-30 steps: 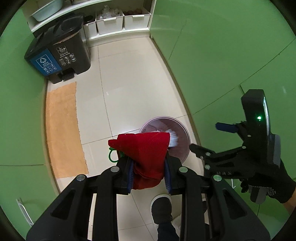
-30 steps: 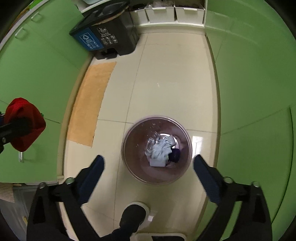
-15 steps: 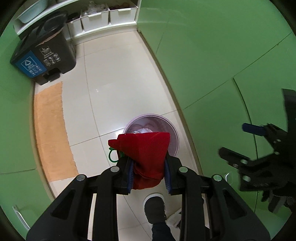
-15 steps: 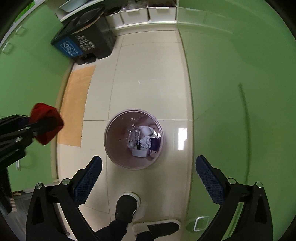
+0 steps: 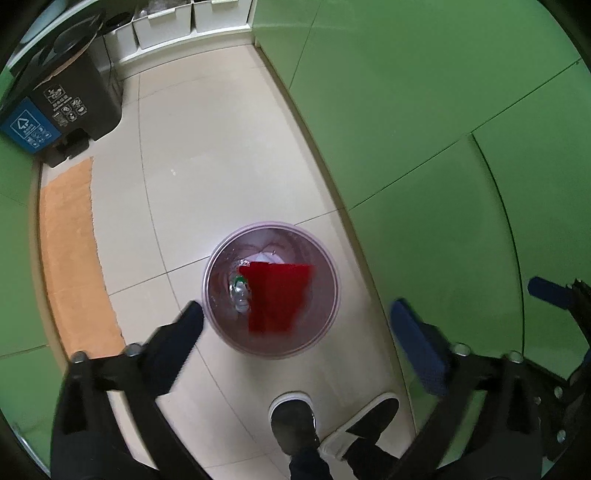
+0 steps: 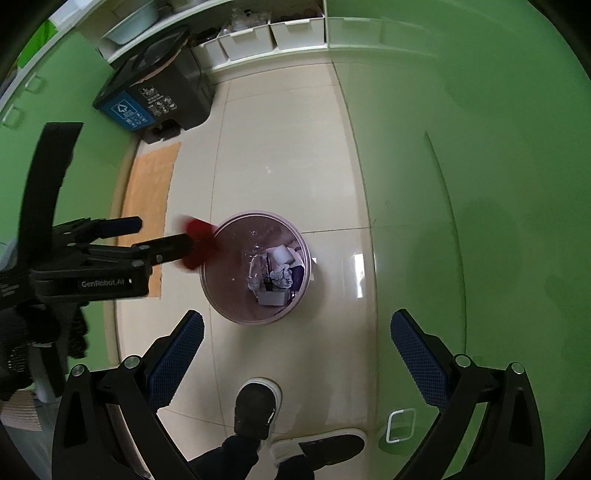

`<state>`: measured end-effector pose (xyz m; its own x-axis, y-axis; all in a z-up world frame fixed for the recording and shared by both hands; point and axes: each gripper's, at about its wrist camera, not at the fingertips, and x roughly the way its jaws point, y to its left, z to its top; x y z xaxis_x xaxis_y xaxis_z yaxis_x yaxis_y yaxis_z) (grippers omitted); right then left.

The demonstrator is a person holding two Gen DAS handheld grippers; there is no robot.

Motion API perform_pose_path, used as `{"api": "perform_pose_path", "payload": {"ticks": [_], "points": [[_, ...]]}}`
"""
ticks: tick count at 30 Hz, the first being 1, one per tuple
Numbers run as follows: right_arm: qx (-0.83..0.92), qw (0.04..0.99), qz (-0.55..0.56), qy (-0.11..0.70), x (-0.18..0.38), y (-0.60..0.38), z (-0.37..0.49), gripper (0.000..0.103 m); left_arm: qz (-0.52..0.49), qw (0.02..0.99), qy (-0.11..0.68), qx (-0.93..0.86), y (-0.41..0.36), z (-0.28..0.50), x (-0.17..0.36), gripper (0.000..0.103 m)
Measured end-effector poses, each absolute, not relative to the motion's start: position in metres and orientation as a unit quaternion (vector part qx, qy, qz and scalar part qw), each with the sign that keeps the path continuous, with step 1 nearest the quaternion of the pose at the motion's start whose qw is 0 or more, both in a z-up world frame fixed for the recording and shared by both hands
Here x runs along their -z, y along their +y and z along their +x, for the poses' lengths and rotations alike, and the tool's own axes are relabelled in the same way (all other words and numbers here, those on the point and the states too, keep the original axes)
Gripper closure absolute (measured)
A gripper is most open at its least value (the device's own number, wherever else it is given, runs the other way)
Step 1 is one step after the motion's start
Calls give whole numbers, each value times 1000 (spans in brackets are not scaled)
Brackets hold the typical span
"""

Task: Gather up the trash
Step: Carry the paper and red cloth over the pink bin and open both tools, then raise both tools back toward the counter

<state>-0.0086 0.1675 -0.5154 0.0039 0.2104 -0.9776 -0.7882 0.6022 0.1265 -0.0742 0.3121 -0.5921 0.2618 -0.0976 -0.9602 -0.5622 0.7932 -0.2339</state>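
Observation:
A round pale purple waste bin (image 5: 221, 258) stands on the tiled floor and holds paper scraps and a plastic bottle; it also shows in the right wrist view (image 6: 308, 266). A red cloth-like piece of trash (image 5: 277, 295) is in the air, falling over the bin's mouth, blurred; in the right wrist view it (image 6: 197, 243) hangs at the bin's left rim beside the left gripper's fingertips. My left gripper (image 5: 295, 339) is open wide above the bin and holds nothing. My right gripper (image 6: 297, 350) is open and empty, above the floor in front of the bin.
A black pedal bin with a blue recycling label (image 5: 62, 107) stands at the far left, an orange mat (image 5: 70, 258) beside it. White storage boxes (image 5: 162, 22) sit on a low shelf at the back. Green cabinet fronts (image 5: 424, 129) line both sides. The person's shoes (image 5: 295, 421) are below.
My left gripper moved over the bin and opened, letting go of the red trash, which now falls towards the bin. My right gripper stayed open and drifted a little.

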Motion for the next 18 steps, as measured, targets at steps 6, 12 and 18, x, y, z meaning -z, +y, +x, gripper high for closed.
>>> {"api": "perform_pose_path", "payload": {"ticks": [6, 12, 18], "points": [[-371, 672, -235, 597, 499, 161, -12, 6, -264, 736, 601, -163, 304, -71, 578, 3], [-373, 676, -225, 594, 457, 160, -21, 6, -252, 740, 598, -181, 305, -84, 523, 3], [-394, 679, -209, 583, 383, 164, -41, 6, -241, 752, 580, -198, 304, -107, 431, 3]]}}
